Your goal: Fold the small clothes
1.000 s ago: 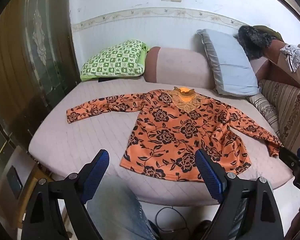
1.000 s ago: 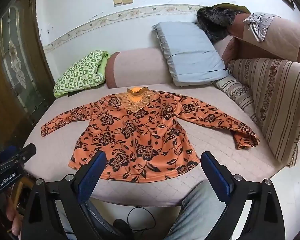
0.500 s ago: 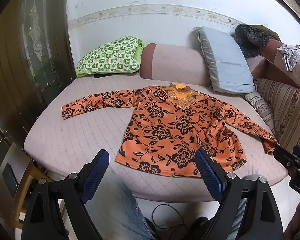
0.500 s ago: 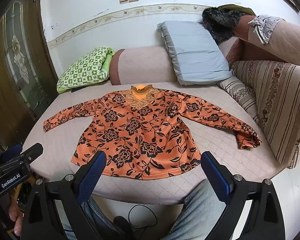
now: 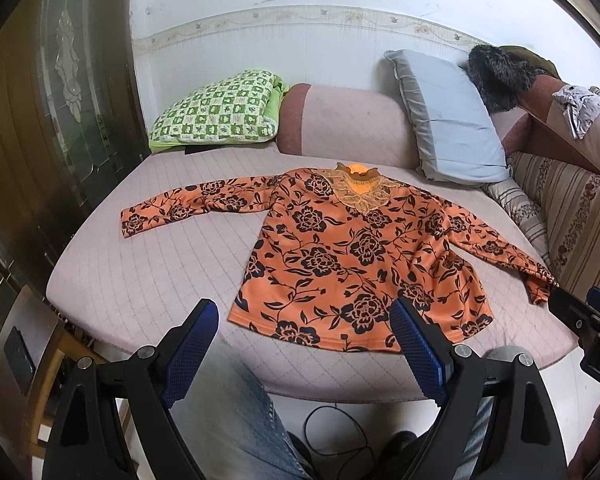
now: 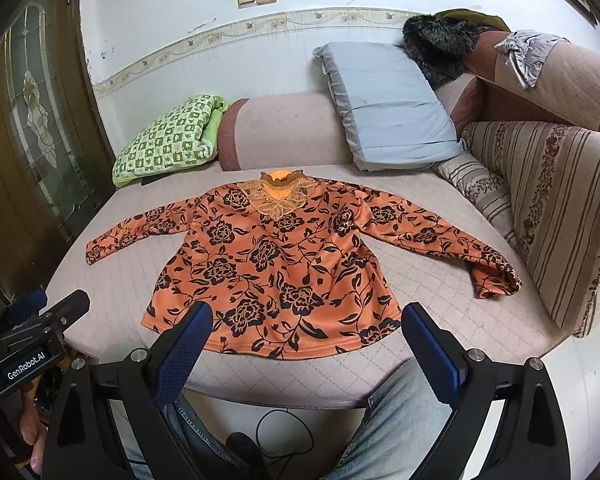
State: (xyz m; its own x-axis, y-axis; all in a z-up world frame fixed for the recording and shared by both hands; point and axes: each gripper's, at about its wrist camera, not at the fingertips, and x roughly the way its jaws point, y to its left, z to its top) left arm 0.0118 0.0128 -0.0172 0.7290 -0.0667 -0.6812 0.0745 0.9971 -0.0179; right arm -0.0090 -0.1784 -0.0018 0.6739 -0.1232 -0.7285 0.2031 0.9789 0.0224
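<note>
An orange long-sleeved top with black flowers (image 5: 352, 256) lies flat, front up, on the pink quilted sofa seat (image 5: 148, 280), collar to the back and both sleeves spread out. It also shows in the right wrist view (image 6: 276, 260). The right sleeve's cuff (image 6: 496, 276) is bunched near the striped cushion. My left gripper (image 5: 304, 320) is open and empty, hovering just in front of the hem. My right gripper (image 6: 306, 320) is open and empty, also just short of the hem. Each gripper shows at the edge of the other's view.
A green checked pillow (image 5: 220, 112), a pink bolster (image 5: 344, 120) and a grey pillow (image 5: 448, 128) line the back. A striped cushion (image 6: 560, 216) stands at the right. My knees in jeans (image 5: 236, 412) and a black cable (image 6: 284, 428) are below the seat's front edge.
Both grippers have drawn slightly back and lower from the seat, so the top sits a little higher in view. Both stay open.
</note>
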